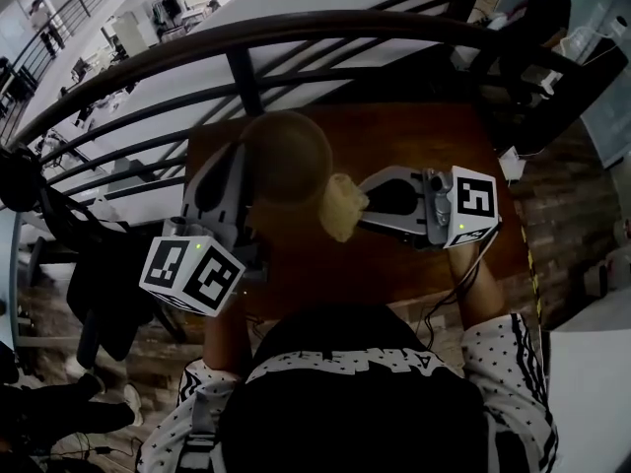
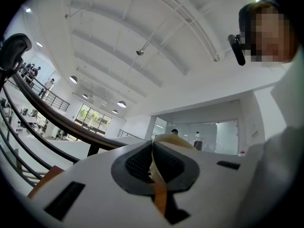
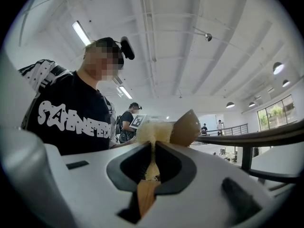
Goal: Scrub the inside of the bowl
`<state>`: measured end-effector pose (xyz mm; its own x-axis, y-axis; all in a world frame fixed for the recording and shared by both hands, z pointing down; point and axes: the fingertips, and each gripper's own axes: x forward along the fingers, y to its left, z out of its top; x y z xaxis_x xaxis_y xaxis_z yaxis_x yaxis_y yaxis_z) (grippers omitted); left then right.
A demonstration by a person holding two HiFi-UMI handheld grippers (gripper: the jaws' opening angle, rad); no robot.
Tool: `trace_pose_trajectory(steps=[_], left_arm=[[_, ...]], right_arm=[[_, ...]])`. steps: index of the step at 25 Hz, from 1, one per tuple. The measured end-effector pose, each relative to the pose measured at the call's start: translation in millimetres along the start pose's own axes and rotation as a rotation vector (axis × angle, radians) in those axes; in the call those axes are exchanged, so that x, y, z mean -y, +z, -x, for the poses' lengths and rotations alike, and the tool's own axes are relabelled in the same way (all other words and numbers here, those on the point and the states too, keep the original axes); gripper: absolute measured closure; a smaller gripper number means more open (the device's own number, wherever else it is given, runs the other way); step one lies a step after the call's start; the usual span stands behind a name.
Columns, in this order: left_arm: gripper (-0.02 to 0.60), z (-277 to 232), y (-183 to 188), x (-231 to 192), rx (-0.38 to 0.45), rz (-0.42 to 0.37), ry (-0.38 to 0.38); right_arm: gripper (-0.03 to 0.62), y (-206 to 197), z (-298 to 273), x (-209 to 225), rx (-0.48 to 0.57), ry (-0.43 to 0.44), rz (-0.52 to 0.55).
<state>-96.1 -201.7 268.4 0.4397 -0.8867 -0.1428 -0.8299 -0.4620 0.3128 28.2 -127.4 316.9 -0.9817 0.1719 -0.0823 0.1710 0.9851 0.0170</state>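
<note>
Lettered black shirt [image 1: 335,341], bowl [image 1: 286,161], sponge [image 1: 342,205]

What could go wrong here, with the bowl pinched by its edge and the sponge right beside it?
The left gripper holds the bowl only by its thin rim, so pressing with the sponge could twist it loose. The right gripper pinches just one end of the sponge, which might pull out while scrubbing. The table stands right at a railing over a lower floor; a dropped bowl could perhaps roll off.
</note>
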Motion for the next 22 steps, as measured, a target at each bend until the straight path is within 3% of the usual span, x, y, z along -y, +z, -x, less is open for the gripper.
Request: trace_pose_trajectory(steps=[13, 22], left_arm=[[0.560, -25.4, -31.8, 10.7, -0.062, 0.015, -0.030], [0.560, -51.1, -68.9, 16.7, -0.142, 0.037, -0.011]], right_arm=[[0.554, 17.6, 36.3, -13.1, 0.094, -0.130, 0.032], [0.554, 28.9, 89.8, 27.7, 0.198, -0.398, -0.031]])
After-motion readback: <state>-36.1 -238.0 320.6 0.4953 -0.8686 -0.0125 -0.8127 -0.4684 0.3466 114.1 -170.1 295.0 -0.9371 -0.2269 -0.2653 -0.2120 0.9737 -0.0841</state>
